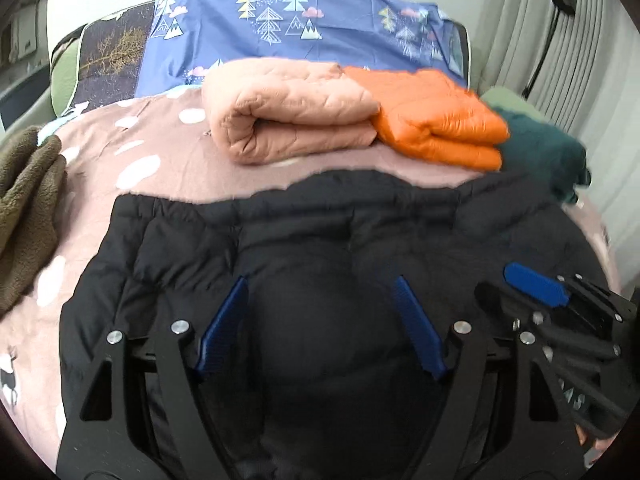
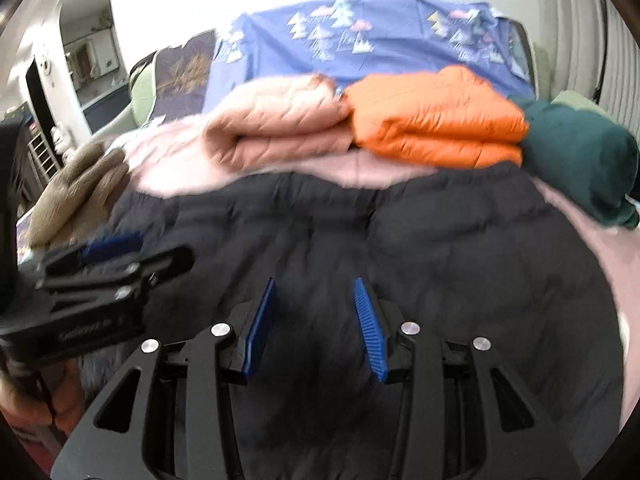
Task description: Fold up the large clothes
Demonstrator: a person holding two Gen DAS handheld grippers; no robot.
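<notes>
Folding of the black puffer jacket (image 1: 304, 232) pauses between folds, left gripper (image 1: 320, 308) wide, right gripper (image 2: 316, 308) narrower, both empty; next, seize its near hem.

Left gripper (image 1: 320, 284) jaws wide; right gripper (image 2: 316, 284) jaws seemingly apart, empty.

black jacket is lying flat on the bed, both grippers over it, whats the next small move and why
Probably lower the left gripper and right gripper onto the near edge of the black jacket and pinch it. Both are open with nothing held, the jacket lies spread flat and unfolded, while the pink jacket and orange jacket already sit folded behind it.
</notes>
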